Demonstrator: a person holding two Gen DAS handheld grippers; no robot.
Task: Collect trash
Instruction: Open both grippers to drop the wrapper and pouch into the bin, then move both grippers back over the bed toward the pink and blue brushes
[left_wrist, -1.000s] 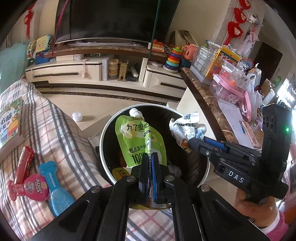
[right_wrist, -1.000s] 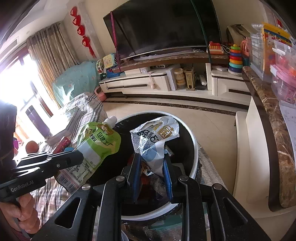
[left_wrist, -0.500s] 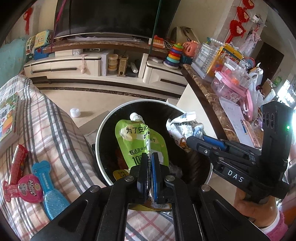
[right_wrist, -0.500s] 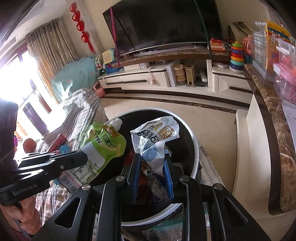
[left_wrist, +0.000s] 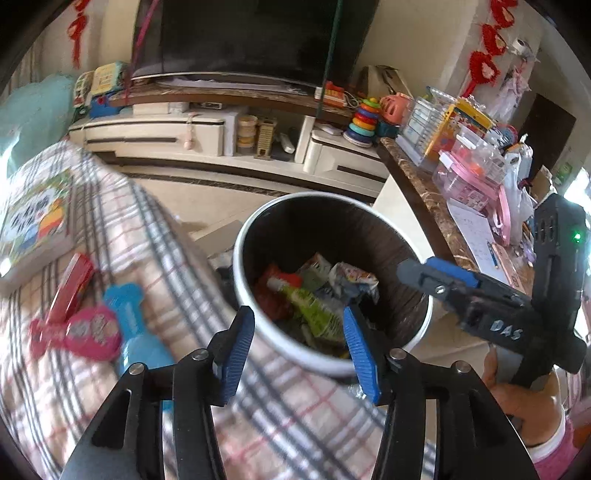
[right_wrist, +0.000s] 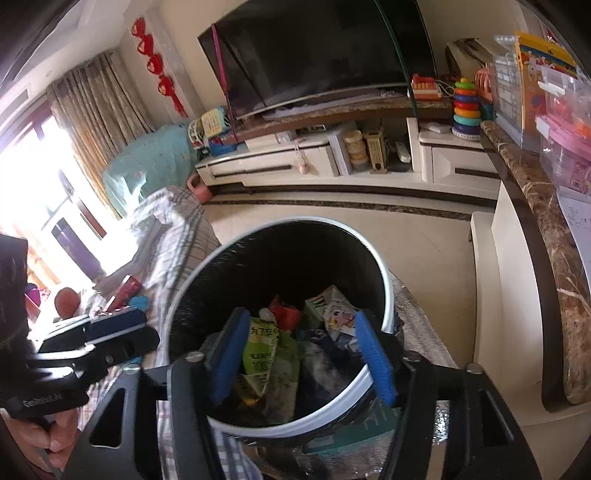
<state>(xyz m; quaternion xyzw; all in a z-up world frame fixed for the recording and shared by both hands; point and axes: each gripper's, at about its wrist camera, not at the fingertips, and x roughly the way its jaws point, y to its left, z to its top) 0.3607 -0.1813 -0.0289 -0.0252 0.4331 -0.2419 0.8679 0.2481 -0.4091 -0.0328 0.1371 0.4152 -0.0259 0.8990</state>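
A round bin with a white rim (left_wrist: 421, 258) (right_wrist: 384, 273) and a dark inside stands below both grippers. The green pouch (left_wrist: 310, 306) (right_wrist: 262, 354) and the crumpled white snack wrapper (left_wrist: 351, 277) (right_wrist: 336, 310) lie loose at its bottom among other trash. My left gripper (left_wrist: 299, 350) hangs over the bin's near rim, its jaws opening with nothing pressed between the blue pads. My right gripper (right_wrist: 301, 354) hangs over the bin mouth, its jaws opening too and gripping nothing. In the left wrist view the right gripper (left_wrist: 436, 273) reaches in from the right.
A plaid cloth (left_wrist: 155, 236) to the left of the bin carries a pink toy (left_wrist: 92, 332), a blue toy (left_wrist: 129, 306), a red pack (left_wrist: 74, 280) and a book (left_wrist: 33, 218). A marble counter (right_wrist: 554, 236) with plastic boxes runs along the right. The TV cabinet (right_wrist: 280, 166) stands behind.
Both grippers went from shut to open. The green pouch left the left gripper and the white wrapper left the right one; both dropped into the bin. The left gripper shifted sideways.
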